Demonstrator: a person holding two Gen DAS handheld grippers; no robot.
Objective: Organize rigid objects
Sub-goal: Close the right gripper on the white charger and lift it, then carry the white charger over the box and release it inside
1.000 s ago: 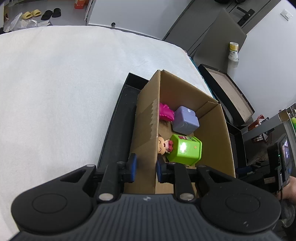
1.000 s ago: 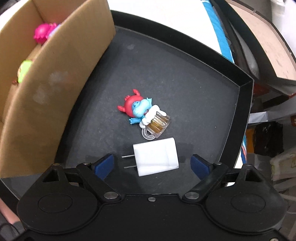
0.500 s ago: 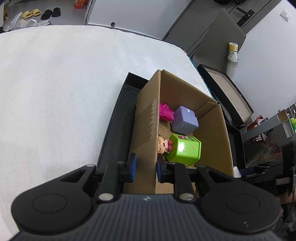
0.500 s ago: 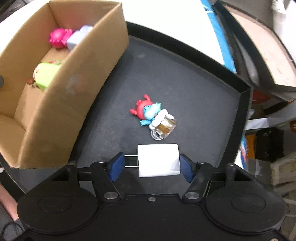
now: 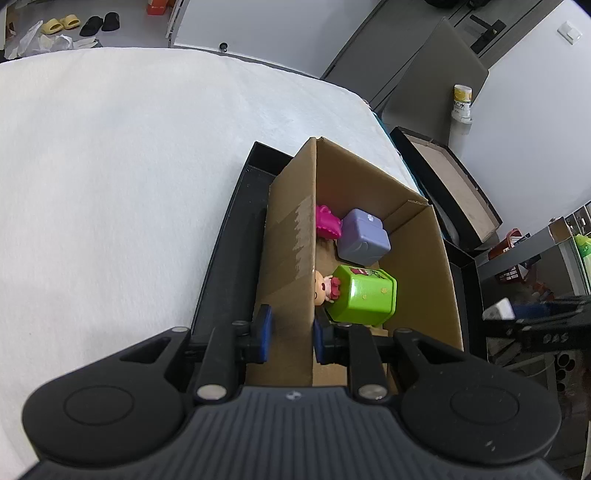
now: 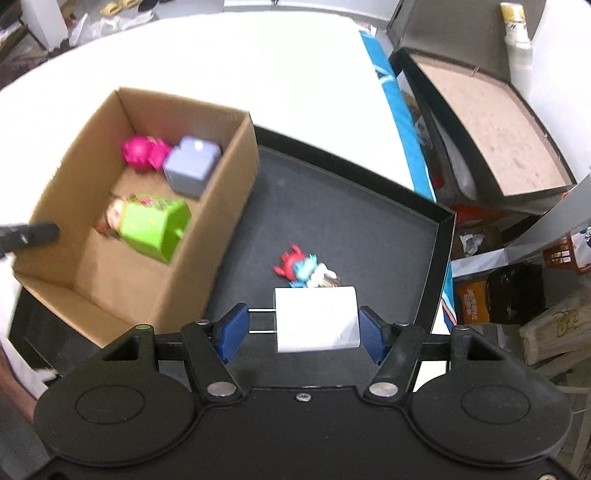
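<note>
- A cluttered storeroom-like workroom, to judge by its white-covered bench (image 5: 110, 177).
- Yellow and black slippers (image 5: 79, 23) lie on the grey floor.
- A stacked orange plastic crate (image 6: 569, 254) and cardboard cartons (image 6: 554, 332) crowd the side.

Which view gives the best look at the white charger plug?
The right wrist view. There the white charger plug fills the space between the right gripper's blue pads, prongs pointing left, lifted above the black tray. The left wrist view catches only a small white corner of it at the right edge.
</note>
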